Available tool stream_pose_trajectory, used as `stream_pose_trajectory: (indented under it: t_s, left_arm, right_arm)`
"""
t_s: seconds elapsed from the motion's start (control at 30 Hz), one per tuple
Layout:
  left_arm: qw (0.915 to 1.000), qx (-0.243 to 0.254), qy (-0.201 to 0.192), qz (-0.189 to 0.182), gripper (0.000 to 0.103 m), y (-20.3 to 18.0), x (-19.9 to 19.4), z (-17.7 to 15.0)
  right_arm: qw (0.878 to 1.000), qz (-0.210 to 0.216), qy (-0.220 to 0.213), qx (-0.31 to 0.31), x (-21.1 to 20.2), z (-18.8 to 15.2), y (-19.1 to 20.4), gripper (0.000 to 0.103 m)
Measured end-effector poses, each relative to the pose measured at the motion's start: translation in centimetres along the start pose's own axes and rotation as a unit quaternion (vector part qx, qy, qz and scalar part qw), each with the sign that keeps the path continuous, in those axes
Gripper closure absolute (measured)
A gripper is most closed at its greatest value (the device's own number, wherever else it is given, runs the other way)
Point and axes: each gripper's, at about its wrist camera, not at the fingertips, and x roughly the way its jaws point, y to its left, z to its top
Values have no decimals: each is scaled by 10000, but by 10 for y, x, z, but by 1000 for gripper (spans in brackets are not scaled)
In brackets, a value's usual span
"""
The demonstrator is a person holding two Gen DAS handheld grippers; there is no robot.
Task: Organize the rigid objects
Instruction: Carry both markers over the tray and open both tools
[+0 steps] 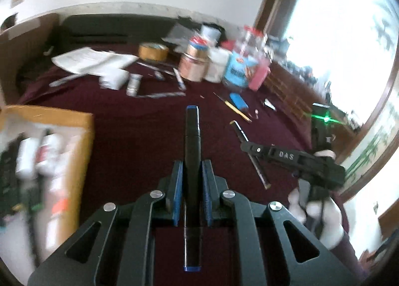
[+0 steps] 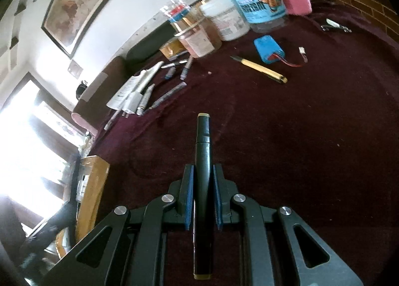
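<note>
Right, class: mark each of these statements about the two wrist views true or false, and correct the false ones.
1. The left hand-held gripper is shut on a black marker with blue ends. True.
2. The right hand-held gripper is empty. False: it is shut on a black marker with yellowish ends.
3. A yellow craft knife lies on the dark red cloth. True.
4. The blue battery pack sits inside the cardboard box. False: it lies on the cloth beside the yellow craft knife.
5. The jars stand at the far side of the cloth. True.
</note>
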Motion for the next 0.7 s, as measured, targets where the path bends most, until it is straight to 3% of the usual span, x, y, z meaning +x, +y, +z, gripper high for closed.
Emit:
stream_pose_trajectory:
  t_s: [0.13, 0.3, 0.53, 0.7]
  left_arm:
    - [9990, -302, -165, 284, 91, 47, -52, -12]
    - [9921, -868, -206, 877, 91, 118, -85, -32]
    - [9793, -1657, 217, 1138, 91, 182, -76, -66]
    - [9700, -2092, 420, 1161, 91, 207, -64, -83]
  right_arm:
    - [9995, 197, 128, -229, -2, -6, 35, 90]
    - [9926, 871, 594, -611, 0, -27, 114, 90]
    - [9748, 1470, 1403, -923, 35, -73, 206, 89]
    - [9657, 1540, 1834, -1006, 68, -104, 255, 89]
